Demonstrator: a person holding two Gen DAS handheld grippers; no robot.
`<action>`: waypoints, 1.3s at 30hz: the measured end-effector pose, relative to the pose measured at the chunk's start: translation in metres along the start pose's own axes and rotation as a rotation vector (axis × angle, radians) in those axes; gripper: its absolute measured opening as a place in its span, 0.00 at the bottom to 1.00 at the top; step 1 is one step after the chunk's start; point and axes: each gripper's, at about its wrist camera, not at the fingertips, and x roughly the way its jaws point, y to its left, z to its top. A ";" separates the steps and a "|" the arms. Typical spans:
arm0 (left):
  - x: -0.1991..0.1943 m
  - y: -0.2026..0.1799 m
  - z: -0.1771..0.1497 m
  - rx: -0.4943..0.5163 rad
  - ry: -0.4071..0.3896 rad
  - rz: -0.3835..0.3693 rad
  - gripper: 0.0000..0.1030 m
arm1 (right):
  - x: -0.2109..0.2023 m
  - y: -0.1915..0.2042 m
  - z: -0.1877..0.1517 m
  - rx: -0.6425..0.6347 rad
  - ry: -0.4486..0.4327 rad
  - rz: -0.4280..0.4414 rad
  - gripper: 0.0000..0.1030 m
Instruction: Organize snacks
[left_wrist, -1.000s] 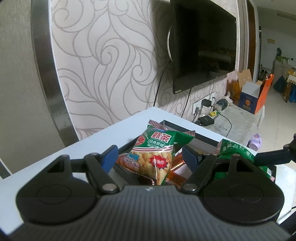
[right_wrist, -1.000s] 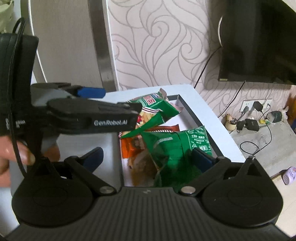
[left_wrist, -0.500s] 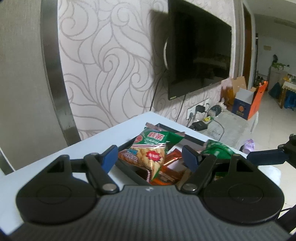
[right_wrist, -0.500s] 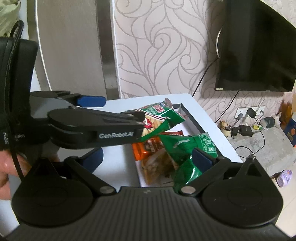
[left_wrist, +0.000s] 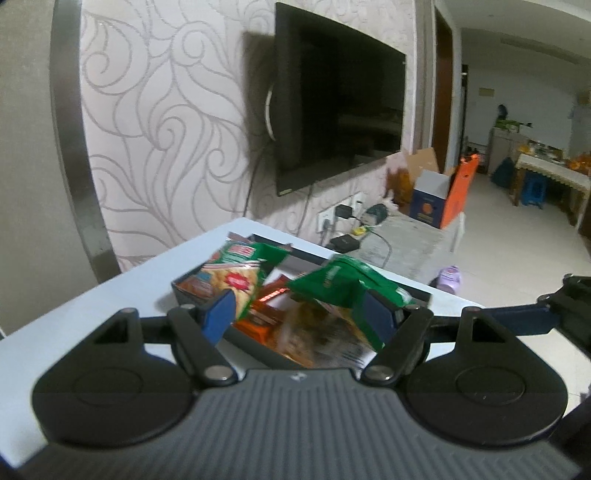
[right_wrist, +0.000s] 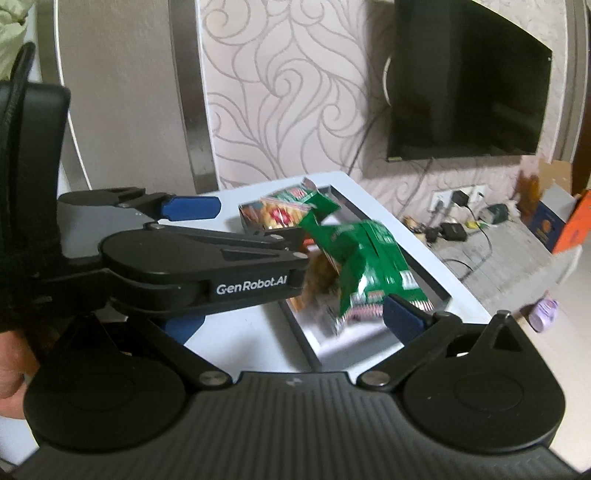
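On the white table (left_wrist: 110, 295) sits a dark-walled tray (left_wrist: 192, 295) heaped with snack packets. Seen by the left wrist camera, from left to right: the metal wall strip (left_wrist: 74, 147), swirl-patterned wallpaper, the wall-mounted television (left_wrist: 340, 114) with its cable hanging down, then sockets and chargers, an orange-and-blue carton (left_wrist: 439, 199) and open floor. The left gripper (left_wrist: 299, 317) hangs over the tray's near wall with its jaws spread wide and nothing pinched between them. A prawn-cracker packet (left_wrist: 236, 273) lies at the tray's far left corner, orange packets (left_wrist: 266, 317) beside it, and a green packet (left_wrist: 343, 284), blurred, lies tilted toward the right, just in front of the right-hand blue pad.

From the right wrist camera, the left gripper's black body (right_wrist: 192, 258) crosses the left half of the view and hides the tray's near left part. The right gripper (right_wrist: 291, 321) is likewise spread, gripping nothing; the green packet (right_wrist: 365, 266) sits between its fingers' lines, whether touching the right pad I cannot tell. The tray's right rim (right_wrist: 406, 254) runs near the table's right edge (right_wrist: 465, 288), leaving only a narrow strip; beyond it the floor drops away, with a purple bottle (right_wrist: 543, 310) lying there. Bare tabletop lies left of the tray.
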 end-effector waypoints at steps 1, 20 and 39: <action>-0.003 -0.002 -0.001 0.004 -0.001 -0.002 0.76 | -0.003 0.001 -0.003 0.002 0.005 -0.007 1.00; -0.052 -0.016 -0.013 -0.045 -0.027 0.204 0.78 | -0.042 -0.001 -0.036 0.003 0.008 0.077 1.00; -0.069 -0.011 -0.018 -0.120 -0.032 0.220 0.97 | -0.057 0.002 -0.031 -0.035 -0.026 0.122 1.00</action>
